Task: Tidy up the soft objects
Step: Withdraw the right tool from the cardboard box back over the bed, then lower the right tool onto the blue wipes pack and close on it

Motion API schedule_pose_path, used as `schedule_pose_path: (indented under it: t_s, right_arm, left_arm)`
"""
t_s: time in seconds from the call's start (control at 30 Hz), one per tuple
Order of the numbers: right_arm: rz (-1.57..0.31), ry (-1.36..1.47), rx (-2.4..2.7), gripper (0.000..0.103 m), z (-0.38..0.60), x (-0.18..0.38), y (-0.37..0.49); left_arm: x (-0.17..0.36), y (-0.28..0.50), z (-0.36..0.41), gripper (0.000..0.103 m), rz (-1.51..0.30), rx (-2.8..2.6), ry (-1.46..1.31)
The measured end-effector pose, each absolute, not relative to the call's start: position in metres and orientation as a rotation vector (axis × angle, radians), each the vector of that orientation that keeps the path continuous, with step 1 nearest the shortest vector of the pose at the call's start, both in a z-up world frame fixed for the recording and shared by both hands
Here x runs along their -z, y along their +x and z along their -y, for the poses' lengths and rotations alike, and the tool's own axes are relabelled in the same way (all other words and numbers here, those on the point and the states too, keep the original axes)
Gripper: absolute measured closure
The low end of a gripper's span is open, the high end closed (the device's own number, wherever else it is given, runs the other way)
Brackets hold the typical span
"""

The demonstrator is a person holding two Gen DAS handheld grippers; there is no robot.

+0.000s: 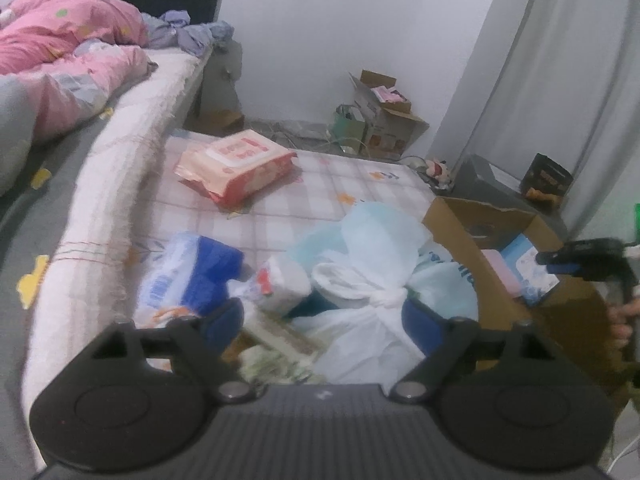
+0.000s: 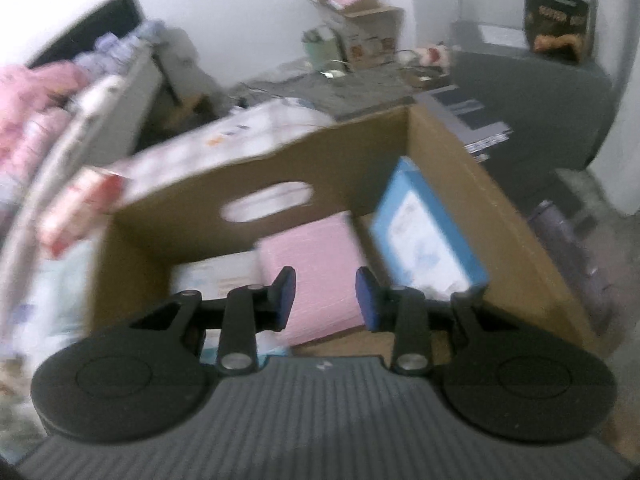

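Your knotted white plastic bag (image 1: 360, 316) lay crumpled on the checked mat (image 1: 320, 184) near its front edge, between your left gripper (image 1: 326, 330)'s wide-spread, unclenched jaws. Your right gripper (image 2: 326, 300) hung part-open and empty over the cardboard box (image 2: 472, 184), above its flat pink pack (image 2: 316, 264), beside the bed (image 1: 120, 160).

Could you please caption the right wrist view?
Open right gripper above brown cardboard box holding pink pack and blue pack.

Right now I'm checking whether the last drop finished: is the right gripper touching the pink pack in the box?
Apart. In the right wrist view the right gripper has open jaws with empty space between its pads, above the pink pack in the cardboard box.
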State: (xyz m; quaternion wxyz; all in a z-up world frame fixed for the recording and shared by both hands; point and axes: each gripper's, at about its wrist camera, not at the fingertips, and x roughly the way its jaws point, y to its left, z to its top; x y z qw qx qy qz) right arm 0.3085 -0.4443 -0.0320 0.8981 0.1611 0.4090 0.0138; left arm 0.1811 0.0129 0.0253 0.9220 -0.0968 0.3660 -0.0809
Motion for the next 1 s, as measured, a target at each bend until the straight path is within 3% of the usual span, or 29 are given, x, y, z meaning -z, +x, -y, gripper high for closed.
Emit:
schedule_pose_path:
  t_s: [0.1, 0.5, 1.0]
  right_arm:
    - [-0.823, 0.396, -0.131, 0.062, 0.430, 0.010, 0.283]
    - [-0.799, 0.473, -0.559, 0.057, 0.315, -0.046, 0.204]
    - [-0.961, 0.528, -0.673, 0.054, 0.201, 0.011, 0.178]
  left_arm:
    - [-0.030, 0.165, -0.023, 0.012, -0.734, 0.153, -0.178]
    - [-0.024, 0.086, -0.069, 0.007, -0.679, 0.088, -0.206]
    - [-0.007, 0.058, -0.069, 0.009, -0.635, 0.100, -0.133]
